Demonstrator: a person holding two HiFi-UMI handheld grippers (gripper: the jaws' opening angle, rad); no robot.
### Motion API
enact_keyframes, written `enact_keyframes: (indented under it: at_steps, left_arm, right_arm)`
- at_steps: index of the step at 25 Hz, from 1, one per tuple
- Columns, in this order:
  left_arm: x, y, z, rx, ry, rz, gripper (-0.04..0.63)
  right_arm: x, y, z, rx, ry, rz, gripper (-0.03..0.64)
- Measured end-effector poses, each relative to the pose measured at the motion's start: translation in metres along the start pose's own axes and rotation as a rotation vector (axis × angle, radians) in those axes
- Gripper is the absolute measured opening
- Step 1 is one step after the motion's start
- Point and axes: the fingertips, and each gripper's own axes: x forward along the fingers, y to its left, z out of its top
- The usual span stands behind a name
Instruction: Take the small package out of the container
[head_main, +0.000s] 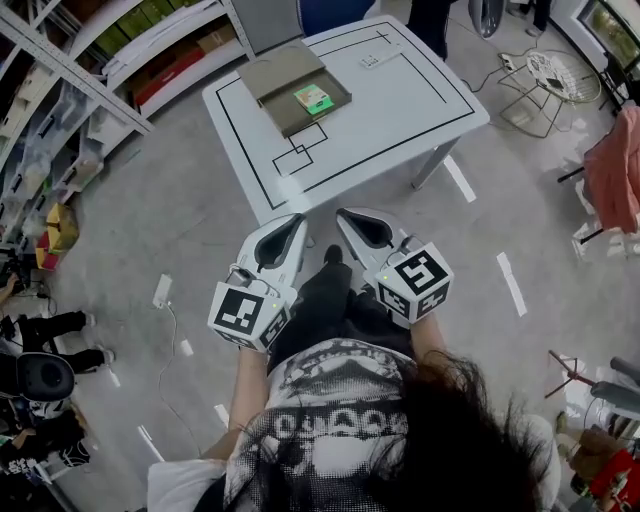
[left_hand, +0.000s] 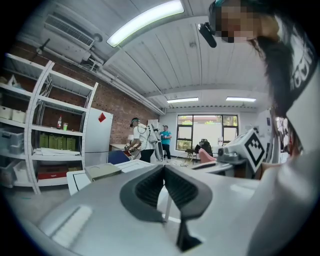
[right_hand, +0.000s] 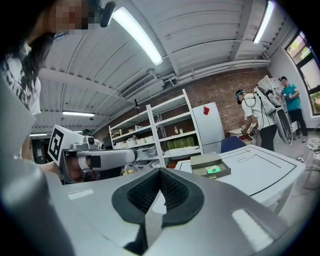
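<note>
nothing of the task was done yet: the small green package (head_main: 312, 97) lay inside the flat olive cardboard container (head_main: 272, 72) on the white table (head_main: 420, 100). the left gripper (head_main: 296, 226) and right gripper (head_main: 348, 218) hung well short of the container, each with its jaws pressed together on nothing. reaching, gripping and lifting out were all left to do. the right gripper view showed the package in the container. the left gripper view showed only the container's side.

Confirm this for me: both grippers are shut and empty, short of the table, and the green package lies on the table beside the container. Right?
One thing is off: the green package lies inside the container, not beside it, as the head view shows. The rest holds: the left gripper and right gripper are shut, empty and short of the table.
</note>
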Motion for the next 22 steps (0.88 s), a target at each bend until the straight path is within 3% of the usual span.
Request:
enact_keyframes:
  at_steps: [10, 22]
  left_arm:
    - [0.05, 0.028, -0.002, 0.001, 0.004, -0.014, 0.0]
    - [0.132, 0.11, 0.004, 0.002, 0.019, -0.003, 0.0]
  right_arm:
    - [0.028, -0.044, 0.004, -0.005, 0.018, -0.005, -0.003]
    - [0.112, -0.126, 0.024, -0.024, 0.085, -0.002, -0.003]
